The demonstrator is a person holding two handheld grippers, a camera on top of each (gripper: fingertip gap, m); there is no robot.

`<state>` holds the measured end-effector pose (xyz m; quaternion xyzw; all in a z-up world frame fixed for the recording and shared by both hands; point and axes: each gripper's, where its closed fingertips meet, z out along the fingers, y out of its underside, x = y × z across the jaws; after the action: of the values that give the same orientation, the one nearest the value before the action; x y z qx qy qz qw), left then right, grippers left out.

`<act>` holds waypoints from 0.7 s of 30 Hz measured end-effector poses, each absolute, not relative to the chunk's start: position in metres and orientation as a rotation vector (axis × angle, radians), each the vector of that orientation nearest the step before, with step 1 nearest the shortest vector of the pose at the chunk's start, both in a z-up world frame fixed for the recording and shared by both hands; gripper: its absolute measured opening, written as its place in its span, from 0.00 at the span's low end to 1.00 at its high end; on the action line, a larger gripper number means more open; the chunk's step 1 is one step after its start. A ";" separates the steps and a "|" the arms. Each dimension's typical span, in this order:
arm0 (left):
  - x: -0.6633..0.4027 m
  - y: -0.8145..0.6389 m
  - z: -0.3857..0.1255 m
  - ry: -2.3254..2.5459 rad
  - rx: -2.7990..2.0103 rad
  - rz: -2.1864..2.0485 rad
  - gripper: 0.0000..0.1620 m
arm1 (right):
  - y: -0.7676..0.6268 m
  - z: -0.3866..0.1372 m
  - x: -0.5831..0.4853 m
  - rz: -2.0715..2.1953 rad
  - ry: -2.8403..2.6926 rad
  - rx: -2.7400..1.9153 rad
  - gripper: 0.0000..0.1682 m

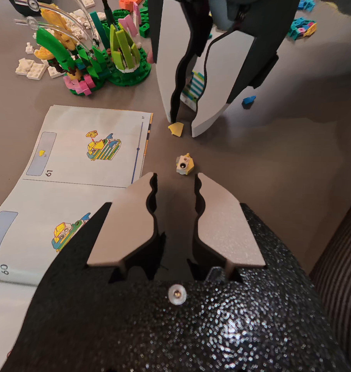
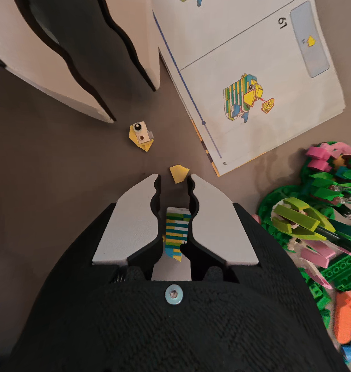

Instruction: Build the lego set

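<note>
A small yellow and white head piece with an eye [image 1: 184,164] [image 2: 140,136] lies on the grey table just ahead of my left gripper [image 1: 175,177], which is open and empty. A loose yellow wedge piece [image 1: 176,128] [image 2: 178,173] lies at the tips of my right gripper [image 2: 173,178], which is open around it and reaches in from the far side [image 1: 186,128]. A striped green, yellow, white and blue fish body [image 2: 176,231] [image 1: 194,88] shows through the gap between the right fingers. I cannot tell if it touches them. The left gripper [image 2: 133,104] shows at top left in the right wrist view.
An open instruction booklet [image 1: 80,151] [image 2: 261,80] lies beside the pieces. A green plant build with pink and lime parts [image 1: 90,60] [image 2: 311,221] stands past it. Loose white bricks [image 1: 32,68], a blue piece [image 1: 249,100] and turquoise bricks [image 1: 301,30] are scattered. A striped fabric edge [image 1: 341,261] is at right. The gap from one gripper's tips to the other's is roughly 7 cm.
</note>
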<state>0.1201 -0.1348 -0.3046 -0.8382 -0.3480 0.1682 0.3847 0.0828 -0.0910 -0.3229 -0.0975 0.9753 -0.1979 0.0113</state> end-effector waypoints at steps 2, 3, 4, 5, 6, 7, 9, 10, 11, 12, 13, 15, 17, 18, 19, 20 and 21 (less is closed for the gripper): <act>0.122 -0.133 -0.303 -0.876 -2.128 0.414 0.22 | -0.088 -0.322 0.092 -0.584 2.996 -0.304 0.14; 0.122 -0.133 -0.303 -0.871 -2.126 0.407 0.22 | -0.086 -0.321 0.098 -0.567 2.965 -0.319 0.14; 0.123 -0.132 -0.303 -0.866 -2.125 0.403 0.22 | -0.084 -0.320 0.102 -0.557 2.947 -0.341 0.14; 0.124 -0.132 -0.303 -0.862 -2.125 0.399 0.22 | -0.083 -0.320 0.102 -0.554 2.949 -0.365 0.14; 0.124 -0.131 -0.303 -0.855 -2.124 0.395 0.22 | -0.083 -0.319 0.099 -0.561 2.968 -0.394 0.14; 0.125 -0.130 -0.302 -0.846 -2.121 0.389 0.22 | -0.084 -0.319 0.096 -0.575 2.992 -0.436 0.14; 0.126 -0.128 -0.302 -0.830 -2.113 0.377 0.20 | -0.088 -0.318 0.092 -0.618 3.017 -0.586 0.14; 0.127 -0.127 -0.302 -0.822 -2.113 0.368 0.20 | -0.091 -0.317 0.093 -0.645 3.016 -0.696 0.14; 0.128 -0.127 -0.302 -0.815 -2.116 0.358 0.19 | -0.094 -0.317 0.093 -0.676 3.011 -0.819 0.14; 0.130 -0.127 -0.303 -0.811 -2.124 0.350 0.19 | -0.097 -0.316 0.093 -0.710 3.003 -0.936 0.13; 0.131 -0.127 -0.304 -0.806 -2.132 0.344 0.20 | -0.099 -0.316 0.093 -0.731 2.984 -1.022 0.12; 0.133 -0.128 -0.306 -0.801 -2.141 0.337 0.20 | -0.098 -0.318 0.098 -0.706 2.916 -1.059 0.11; 0.135 -0.128 -0.308 -0.787 -2.166 0.314 0.20 | -0.097 -0.318 0.100 -0.667 2.869 -1.046 0.13; 0.135 -0.128 -0.309 -0.778 -2.178 0.310 0.21 | -0.096 -0.319 0.098 -0.647 2.864 -1.063 0.14; 0.134 -0.128 -0.309 -0.768 -2.187 0.306 0.21 | -0.096 -0.319 0.095 -0.629 2.867 -1.086 0.15; 0.133 -0.127 -0.308 -0.757 -2.192 0.303 0.22 | -0.097 -0.320 0.093 -0.610 2.874 -1.104 0.15; 0.132 -0.126 -0.308 -0.740 -2.194 0.303 0.22 | -0.096 -0.321 0.091 -0.588 2.872 -1.111 0.15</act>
<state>0.1318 -0.1258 -0.3075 -0.8642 -0.2915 0.1194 0.3924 0.0908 -0.0965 -0.3214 -0.3544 0.9161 -0.1875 0.0031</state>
